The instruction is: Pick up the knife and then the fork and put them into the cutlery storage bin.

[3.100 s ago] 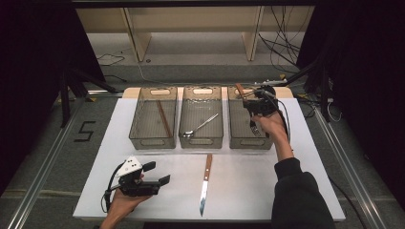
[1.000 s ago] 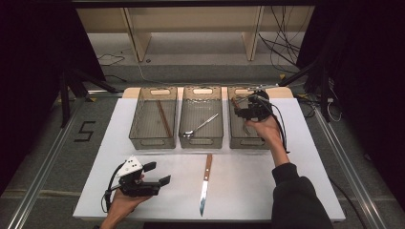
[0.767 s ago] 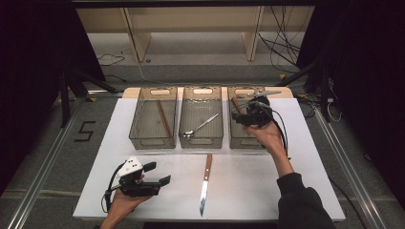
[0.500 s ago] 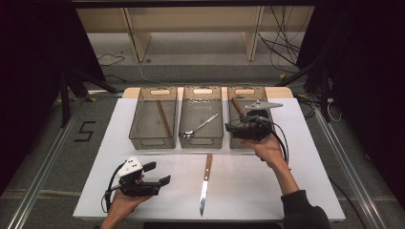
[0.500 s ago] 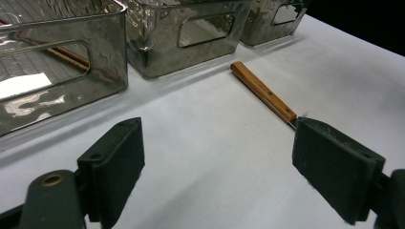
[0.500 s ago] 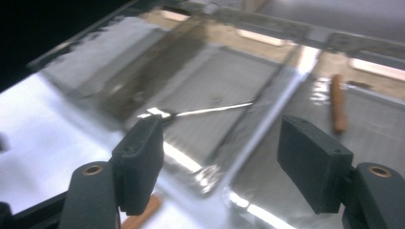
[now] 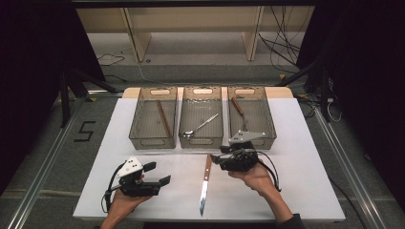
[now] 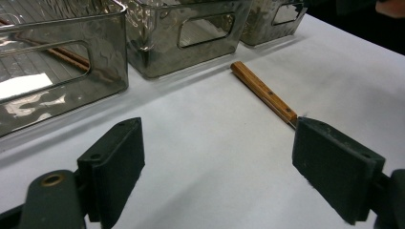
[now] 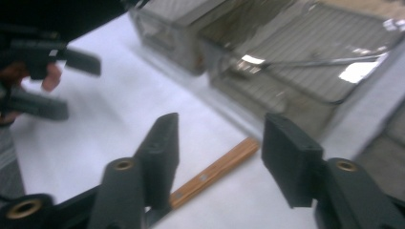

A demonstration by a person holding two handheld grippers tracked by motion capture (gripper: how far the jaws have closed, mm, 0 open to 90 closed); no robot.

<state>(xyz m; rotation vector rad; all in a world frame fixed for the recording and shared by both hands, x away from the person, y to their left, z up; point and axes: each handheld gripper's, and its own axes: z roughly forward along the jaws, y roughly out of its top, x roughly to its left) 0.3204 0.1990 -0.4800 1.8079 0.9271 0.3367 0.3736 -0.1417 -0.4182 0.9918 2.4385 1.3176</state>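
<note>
High view. We see a white worktop [image 7: 305,157] bearing three clear bins in a row: the left bin [image 7: 154,118] holds a brown stick, the middle bin [image 7: 202,116] a spoon [image 7: 200,126], the right bin [image 7: 250,114] a wooden-handled utensil. A knife [image 7: 205,183] lies in front of the middle bin, wooden handle toward the bins, blade toward the person. The right claw [image 7: 217,158] hangs just beside the knife handle, on its right, jaws pointing left toward it. The left claw [image 7: 157,173] rests near the front left of the worktop, well apart from the knife, jaws spread.

Left gripper view. We look between two black jaws standing wide apart with nothing between them. The knife handle [image 8: 263,92] lies on the worktop beyond, near the right-hand jaw, and the bins stand behind it.

Right gripper view. The picture is blurred. The jaws stand about half open and have just been closing; the knife handle [image 9: 215,171] lies on the worktop below the gap, nearer the left-hand jaw, and we see no pad pressing on it. The left claw [image 9: 62,81] appears farther off at upper left, open.
</note>
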